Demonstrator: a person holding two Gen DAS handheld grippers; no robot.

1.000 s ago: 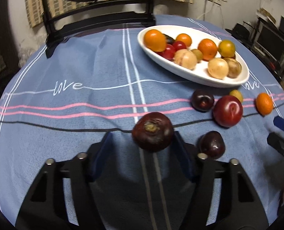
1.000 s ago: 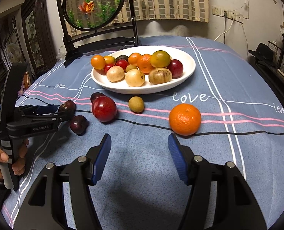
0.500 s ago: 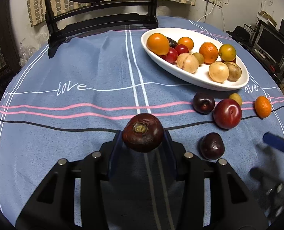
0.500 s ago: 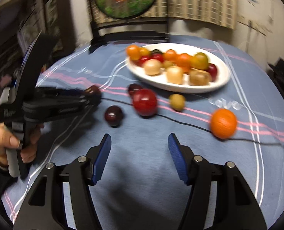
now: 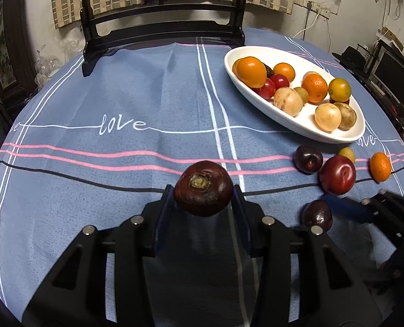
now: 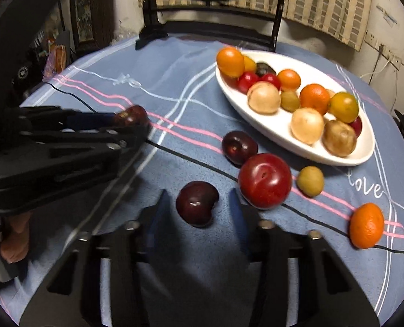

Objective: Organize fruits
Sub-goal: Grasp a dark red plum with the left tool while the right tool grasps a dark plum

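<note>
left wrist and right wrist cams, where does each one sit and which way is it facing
Left wrist: on the left gripper, looking forward along its fingers, which clamp a dark plum; the right gripper enters at right.
Right wrist: on the right gripper, aimed down at a dark cherry-like fruit between open fingers; the left gripper and a hand show at left.
Shared: white dish, red plum, blue tablecloth.

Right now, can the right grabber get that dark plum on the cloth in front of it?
Probably yes. The right gripper is open, its fingers either side of the dark plum, nothing between. The big red plum sits close beside one finger, though.
</note>
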